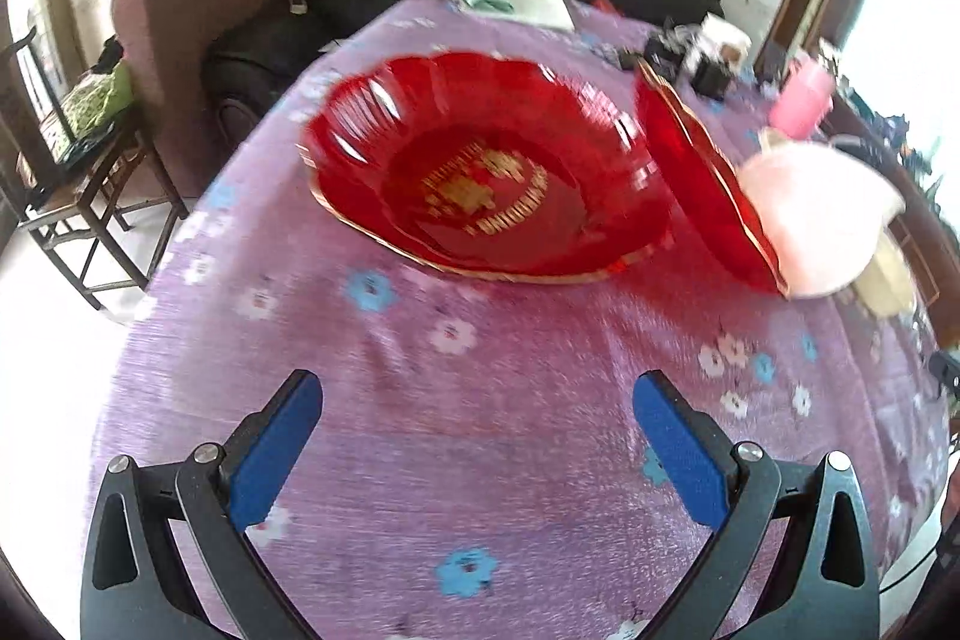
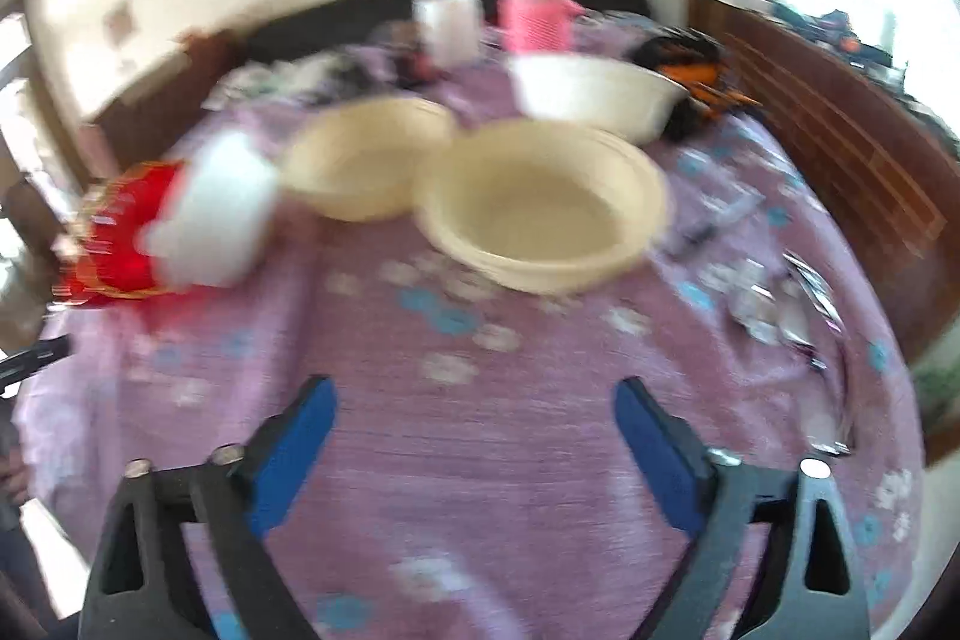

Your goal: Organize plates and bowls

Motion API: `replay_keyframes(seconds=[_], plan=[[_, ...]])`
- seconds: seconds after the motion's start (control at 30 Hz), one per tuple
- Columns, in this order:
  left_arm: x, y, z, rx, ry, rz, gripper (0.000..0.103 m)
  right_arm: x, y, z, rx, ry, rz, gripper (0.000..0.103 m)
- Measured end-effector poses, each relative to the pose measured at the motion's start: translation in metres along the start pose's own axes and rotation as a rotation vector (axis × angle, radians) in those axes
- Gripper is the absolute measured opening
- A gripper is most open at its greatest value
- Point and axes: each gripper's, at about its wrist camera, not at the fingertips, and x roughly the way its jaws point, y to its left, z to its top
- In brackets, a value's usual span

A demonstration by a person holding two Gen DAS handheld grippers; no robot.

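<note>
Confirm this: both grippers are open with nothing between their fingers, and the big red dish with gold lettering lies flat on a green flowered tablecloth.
One detail is wrong: the tablecloth is purple with flowers, not green, as the left wrist view shows. The rest holds: the red dish lies flat on it, and the left gripper and right gripper are open with nothing between their fingers.

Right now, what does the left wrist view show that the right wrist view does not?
Only the left wrist view shows the large red plate lying flat, its gold emblem up, a second red plate tilted on edge beside it, and a wooden chair off the table.

Only the right wrist view shows two cream bowls and a white bowl behind them.

Both show the purple floral tablecloth, a pink cup, and an open, empty tool: left tool, right tool.
</note>
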Motion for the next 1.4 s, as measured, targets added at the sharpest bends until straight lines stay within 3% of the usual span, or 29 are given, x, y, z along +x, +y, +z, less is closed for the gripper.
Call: replay_keyframes(seconds=[0.1, 0.23, 0.37, 0.6, 0.77, 0.93, 1.03, 1.1, 1.4], plan=[[-0.011, 0.012, 0.002, -0.013, -0.026, -0.001, 0.103, -0.009, 0.019, 0.005, -0.012, -0.021, 0.106, 0.062], [-0.02, 0.025, 0.006, -0.035, -0.048, 0.013, 0.101, -0.013, 0.066, 0.005, -0.063, -0.008, 0.312, 0.061], [-0.026, 0.037, 0.008, -0.054, -0.049, 0.009, 0.096, -0.009, 0.113, 0.002, -0.1, 0.006, 0.441, 0.061], [-0.027, 0.046, 0.016, -0.039, -0.041, 0.033, 0.096, 0.018, 0.176, 0.008, -0.033, 0.137, 0.654, 0.061], [-0.02, 0.057, 0.033, -0.036, -0.022, 0.046, 0.096, 0.044, 0.223, 0.011, -0.07, 0.2, 0.632, 0.061], [-0.005, 0.066, 0.065, -0.031, 0.01, 0.041, 0.094, 0.067, 0.23, 0.024, 0.005, 0.206, 0.578, 0.057], [0.004, 0.065, 0.082, -0.001, 0.023, 0.045, 0.088, 0.075, 0.233, 0.03, 0.04, 0.207, 0.555, 0.049], [0.01, 0.063, 0.092, 0.013, 0.028, 0.043, 0.085, 0.085, 0.238, 0.032, 0.069, 0.224, 0.542, 0.039], [0.045, 0.058, 0.131, 0.044, 0.058, 0.042, 0.076, 0.107, 0.245, 0.041, 0.159, 0.209, 0.495, 0.035]])
